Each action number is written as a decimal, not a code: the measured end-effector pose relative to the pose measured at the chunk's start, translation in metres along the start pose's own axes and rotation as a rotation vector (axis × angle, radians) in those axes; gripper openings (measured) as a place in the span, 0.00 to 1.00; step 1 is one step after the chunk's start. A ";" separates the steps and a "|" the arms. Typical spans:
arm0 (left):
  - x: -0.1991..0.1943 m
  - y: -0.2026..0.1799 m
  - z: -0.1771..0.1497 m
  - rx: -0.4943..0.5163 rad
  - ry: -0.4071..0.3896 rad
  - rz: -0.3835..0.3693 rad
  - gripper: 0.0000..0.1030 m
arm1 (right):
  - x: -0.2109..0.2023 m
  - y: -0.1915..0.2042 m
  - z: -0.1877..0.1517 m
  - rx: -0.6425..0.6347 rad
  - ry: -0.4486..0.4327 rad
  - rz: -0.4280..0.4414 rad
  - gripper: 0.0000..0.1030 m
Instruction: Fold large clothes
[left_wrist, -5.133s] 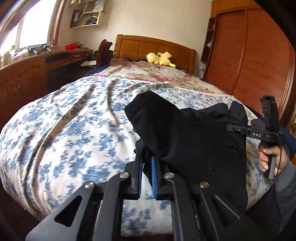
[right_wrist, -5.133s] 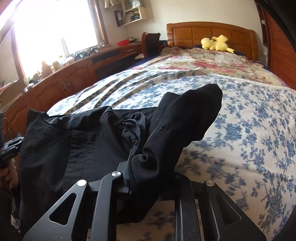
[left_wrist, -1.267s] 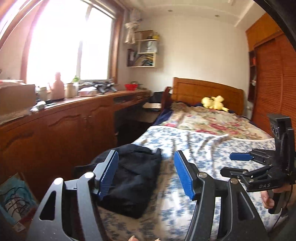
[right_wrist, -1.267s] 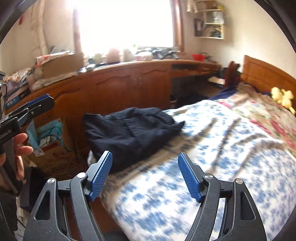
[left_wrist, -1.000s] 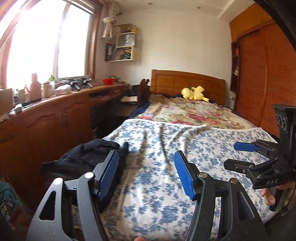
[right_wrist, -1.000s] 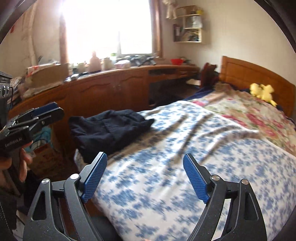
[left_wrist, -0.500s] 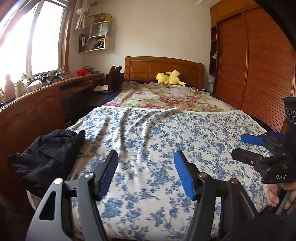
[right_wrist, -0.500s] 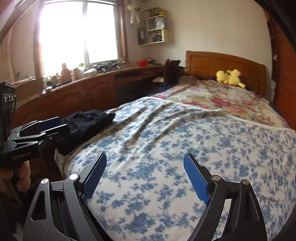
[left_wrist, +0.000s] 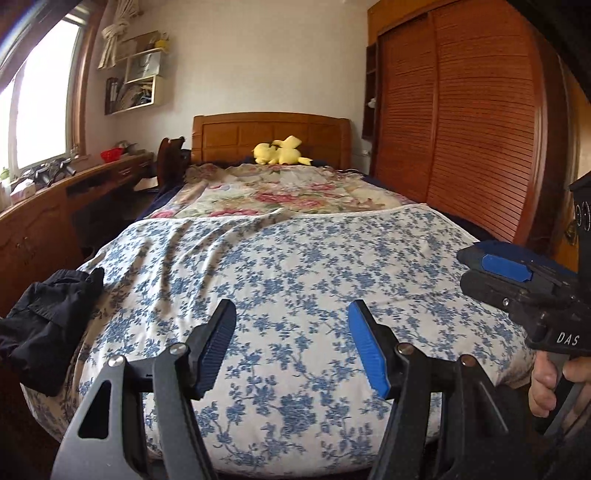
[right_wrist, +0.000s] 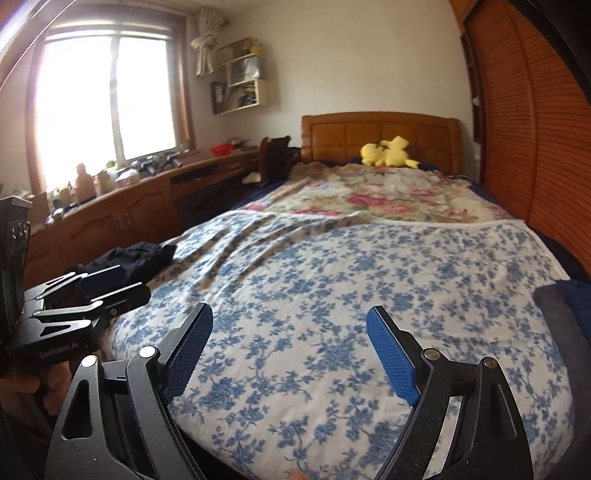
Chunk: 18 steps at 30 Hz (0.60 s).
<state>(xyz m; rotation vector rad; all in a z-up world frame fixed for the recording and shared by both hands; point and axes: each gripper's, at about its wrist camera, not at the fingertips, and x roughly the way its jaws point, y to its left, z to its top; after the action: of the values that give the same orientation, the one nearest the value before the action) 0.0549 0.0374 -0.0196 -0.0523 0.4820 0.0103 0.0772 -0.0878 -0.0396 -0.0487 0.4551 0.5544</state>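
Note:
A folded black garment lies on the near left corner of the bed, on the blue-flowered cover; it also shows in the right wrist view. My left gripper is open and empty above the foot of the bed, to the right of the garment. My right gripper is open and empty, held over the bed's foot. Each gripper shows in the other's view: the right one at the right edge, the left one at the left edge.
A yellow plush toy lies by the wooden headboard. A pink-flowered blanket covers the far half. A wooden desk and cabinets run along the left wall under the window. A slatted wardrobe stands on the right.
Both grippers have swung right, away from the black garment, which now lies at the left edge of both views. Both stay open; five seconds ago each was shut on it.

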 end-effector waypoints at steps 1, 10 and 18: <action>-0.004 -0.006 0.003 0.009 -0.006 -0.005 0.61 | -0.007 -0.003 0.001 0.007 -0.008 -0.002 0.84; -0.048 -0.029 0.028 0.017 -0.081 -0.019 0.61 | -0.065 -0.011 0.018 0.016 -0.111 -0.052 0.84; -0.062 -0.028 0.034 0.010 -0.119 -0.008 0.61 | -0.087 -0.009 0.022 0.018 -0.152 -0.066 0.84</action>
<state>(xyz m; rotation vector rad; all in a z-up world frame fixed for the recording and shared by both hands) 0.0165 0.0116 0.0403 -0.0436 0.3631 0.0029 0.0246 -0.1350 0.0167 -0.0044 0.3093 0.4853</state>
